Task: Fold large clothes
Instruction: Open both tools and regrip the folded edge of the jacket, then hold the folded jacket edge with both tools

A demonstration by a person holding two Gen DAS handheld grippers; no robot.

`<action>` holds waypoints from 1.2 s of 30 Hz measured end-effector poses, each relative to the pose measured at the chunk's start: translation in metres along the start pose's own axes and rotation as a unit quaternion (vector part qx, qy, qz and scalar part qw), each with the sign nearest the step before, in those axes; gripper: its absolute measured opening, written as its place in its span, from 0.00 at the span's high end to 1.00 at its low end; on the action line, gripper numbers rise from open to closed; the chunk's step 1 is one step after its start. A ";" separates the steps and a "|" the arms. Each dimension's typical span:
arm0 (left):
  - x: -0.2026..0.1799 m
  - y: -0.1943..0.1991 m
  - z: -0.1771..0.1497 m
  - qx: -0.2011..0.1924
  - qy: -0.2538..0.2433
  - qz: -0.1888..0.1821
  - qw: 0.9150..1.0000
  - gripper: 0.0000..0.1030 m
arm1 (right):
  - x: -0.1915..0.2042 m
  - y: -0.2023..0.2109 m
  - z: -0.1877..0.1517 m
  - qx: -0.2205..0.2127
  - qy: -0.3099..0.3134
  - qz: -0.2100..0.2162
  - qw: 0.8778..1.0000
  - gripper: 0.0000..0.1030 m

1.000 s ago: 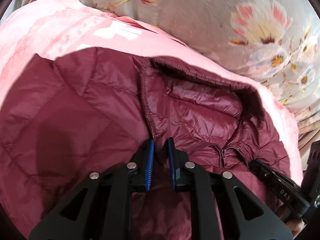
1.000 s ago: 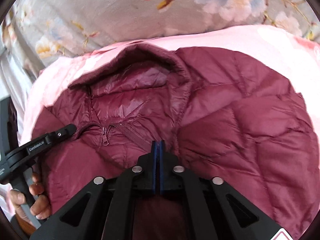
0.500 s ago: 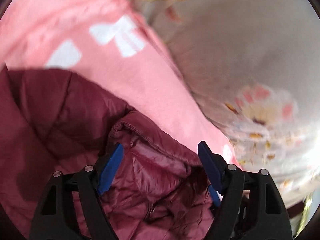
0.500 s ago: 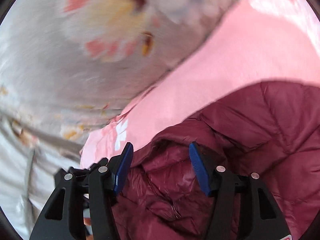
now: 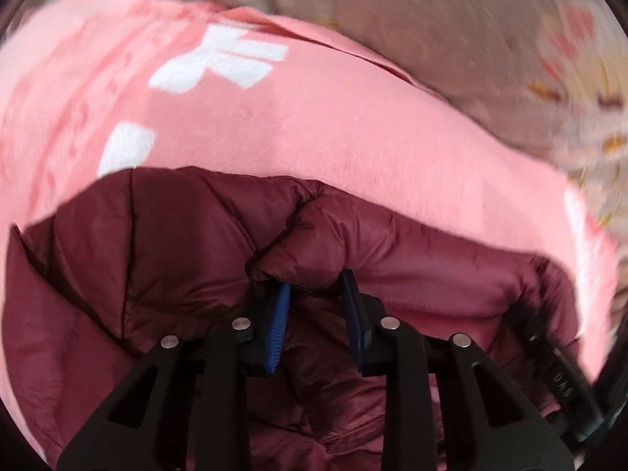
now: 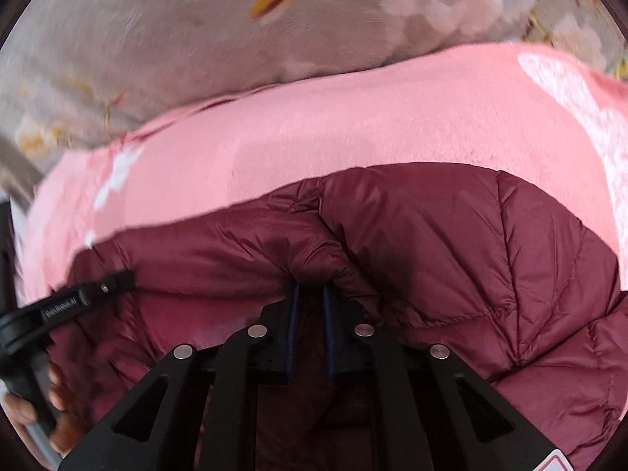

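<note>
Work surface: a pink blanket (image 5: 353, 125) with white motifs, laid over grey floral bedding (image 6: 157, 39). A maroon quilted jacket (image 6: 471, 274) lies on the blanket, its upper edge rolled into a thick fold. Left gripper (image 5: 316, 298): narrow gap, blue pads on either side of a bunch of that fold; full clamping appears likely, but motion blur prevents confirmation. Right gripper (image 6: 311, 294): narrow gap, tips buried under the fold; grip likewise unconfirmed. Both grippers sit near each other along the same edge.

Black claw (image 5: 316, 306), blue pads (image 5: 279, 325), silver screws, seemingly bare fingers (image 6: 59, 392)
</note>
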State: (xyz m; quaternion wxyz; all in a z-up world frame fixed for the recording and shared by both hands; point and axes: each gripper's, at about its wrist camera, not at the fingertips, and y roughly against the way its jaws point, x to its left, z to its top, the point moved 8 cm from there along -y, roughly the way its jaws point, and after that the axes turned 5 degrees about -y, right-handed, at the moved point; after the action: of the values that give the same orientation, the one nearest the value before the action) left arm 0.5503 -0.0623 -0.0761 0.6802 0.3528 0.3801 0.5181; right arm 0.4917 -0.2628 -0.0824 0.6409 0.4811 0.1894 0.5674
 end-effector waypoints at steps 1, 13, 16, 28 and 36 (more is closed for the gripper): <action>-0.002 0.000 -0.002 -0.007 -0.012 0.007 1.000 0.74 | 0.000 -0.001 -0.002 -0.005 0.009 -0.004 1.000 0.94; -0.012 -0.001 -0.010 -0.089 -0.088 0.095 0.988 0.74 | 0.012 -0.004 -0.003 -0.054 0.080 -0.082 0.992 0.94; -0.012 0.000 -0.012 -0.091 -0.090 0.099 0.987 0.74 | 0.013 -0.004 -0.003 -0.056 0.084 -0.087 0.991 0.93; -0.015 0.000 -0.013 -0.097 -0.098 0.113 0.984 0.74 | 0.012 -0.004 -0.002 -0.060 0.092 -0.095 0.989 0.93; -0.015 0.000 -0.012 -0.097 -0.100 0.116 0.983 0.74 | 0.013 -0.005 -0.002 -0.060 0.089 -0.092 0.990 0.93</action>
State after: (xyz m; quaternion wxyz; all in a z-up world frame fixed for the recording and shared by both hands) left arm 0.5368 -0.0761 -0.0794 0.6810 0.3764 0.2146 0.5903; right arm 0.4962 -0.2500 -0.0837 0.6983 0.3702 0.2547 0.5572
